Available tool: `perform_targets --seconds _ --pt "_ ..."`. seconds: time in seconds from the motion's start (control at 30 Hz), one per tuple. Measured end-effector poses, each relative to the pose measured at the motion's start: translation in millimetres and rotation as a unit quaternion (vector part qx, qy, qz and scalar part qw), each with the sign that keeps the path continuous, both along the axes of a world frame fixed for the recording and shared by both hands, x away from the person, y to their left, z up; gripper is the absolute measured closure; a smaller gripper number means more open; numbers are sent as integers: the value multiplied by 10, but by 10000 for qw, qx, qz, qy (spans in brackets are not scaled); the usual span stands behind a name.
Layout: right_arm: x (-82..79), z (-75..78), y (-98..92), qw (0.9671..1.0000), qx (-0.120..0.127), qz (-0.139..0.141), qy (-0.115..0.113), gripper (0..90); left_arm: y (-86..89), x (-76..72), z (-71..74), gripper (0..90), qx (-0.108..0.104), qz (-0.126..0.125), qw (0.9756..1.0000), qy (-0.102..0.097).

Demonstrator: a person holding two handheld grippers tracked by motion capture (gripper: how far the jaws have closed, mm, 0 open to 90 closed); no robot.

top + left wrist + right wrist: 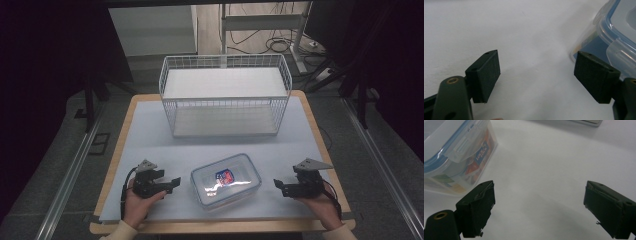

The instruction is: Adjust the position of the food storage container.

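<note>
A clear lidded container (226, 180) lies at lower centre of the white table (150, 135), flanked by the left gripper (172, 183) at lower left and the right gripper (278, 186) at lower right, both spread wide and empty, with a wire basket (225, 95) at upper centre.

The clear container (614, 32) is cut off by both gripper views' edges, its label print (226, 177) too small to read
</note>
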State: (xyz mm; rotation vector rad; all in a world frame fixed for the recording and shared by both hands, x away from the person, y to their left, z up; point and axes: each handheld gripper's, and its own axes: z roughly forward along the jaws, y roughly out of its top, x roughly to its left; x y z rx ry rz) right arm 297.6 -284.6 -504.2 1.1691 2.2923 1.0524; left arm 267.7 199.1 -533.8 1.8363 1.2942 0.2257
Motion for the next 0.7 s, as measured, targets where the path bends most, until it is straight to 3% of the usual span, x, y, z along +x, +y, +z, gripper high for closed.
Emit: perform_targets --seconds 0.1,0.4,0.57,0.7 --pt "-16 17 5 10000 -15 16 -88 100 -1 -3 3 207 -9 -4 10000 -3" --pt "-52 4 57 9998 -68 160 31 104 -4 -43 107 249 -173 12 9997 -174" --pt "-50 -1 55 9999 -116 123 33 106 -2 -43 136 275 -202 17 9998 -90" --pt "-46 7 37 9999 -103 74 18 106 -2 -79 262 274 -340 -47 9991 -234"
